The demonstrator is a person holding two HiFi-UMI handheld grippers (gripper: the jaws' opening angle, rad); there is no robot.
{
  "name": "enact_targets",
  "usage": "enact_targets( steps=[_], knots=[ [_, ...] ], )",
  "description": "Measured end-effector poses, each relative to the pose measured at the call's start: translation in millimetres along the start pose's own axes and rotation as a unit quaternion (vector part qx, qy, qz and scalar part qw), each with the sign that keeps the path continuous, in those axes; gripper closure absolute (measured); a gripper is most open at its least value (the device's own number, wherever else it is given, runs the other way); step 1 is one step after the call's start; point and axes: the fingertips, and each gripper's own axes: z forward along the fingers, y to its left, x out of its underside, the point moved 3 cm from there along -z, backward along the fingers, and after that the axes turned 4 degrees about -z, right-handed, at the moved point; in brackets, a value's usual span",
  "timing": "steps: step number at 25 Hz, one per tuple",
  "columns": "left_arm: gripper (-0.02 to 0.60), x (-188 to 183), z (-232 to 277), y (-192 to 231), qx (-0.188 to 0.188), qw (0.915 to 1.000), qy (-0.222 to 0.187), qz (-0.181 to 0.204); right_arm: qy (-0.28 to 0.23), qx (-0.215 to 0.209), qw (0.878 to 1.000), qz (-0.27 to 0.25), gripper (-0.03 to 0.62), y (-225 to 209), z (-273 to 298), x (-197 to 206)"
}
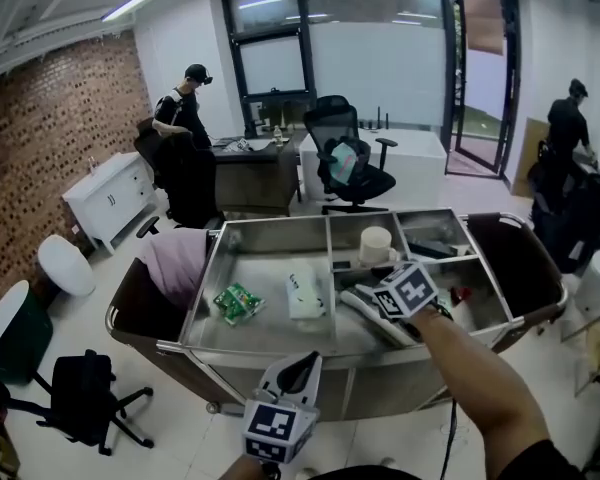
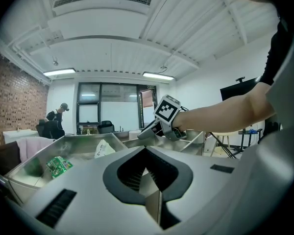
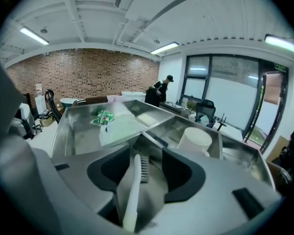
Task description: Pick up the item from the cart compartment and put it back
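Left gripper [image 1: 301, 367]: hanging nearest, in front of the cart, jaws pressed together on nothing.
Right gripper [image 3: 144, 155]: hovering over the middle compartment, jaws spread wide and gripping nothing.
Slim white-handled plastic brush [image 3: 133, 190]: lying lengthwise between those spread jaws, bristles at the far end.
Handling: probably light and stiff, with a smooth handle (it may be twisting in a loose pinch), so mid-handle is looking safest.
Stainless steel cart [image 1: 230, 336]: carrying a green foil packet [image 1: 237, 301], a white pouch [image 1: 304, 293] and, beyond, a white cup [image 1: 376, 245].
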Motion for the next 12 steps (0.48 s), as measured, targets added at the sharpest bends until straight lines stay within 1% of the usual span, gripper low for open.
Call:
enact_targets(
  steps=[5,9,12],
  knots=[
    [0.581,6.3,0.7,4.4,-0.002,1.0,0.001,0.0,0.065,-0.031,0.997,-0.011,0.362,8.1,31.6,25.8],
    [0.581,6.7,0.2,5.8,-0.004,1.0,0.002,-0.005,0.114,-0.05,0.992,-0.03,0.362,14.4,49.5,43.7],
    [0.581,6.5,-1.4,6.4,-0.006,1.0,0.002,-0.005,0.144,-0.061,0.987,-0.03,0.362,15.6,56.0,58.9]
  ],
)
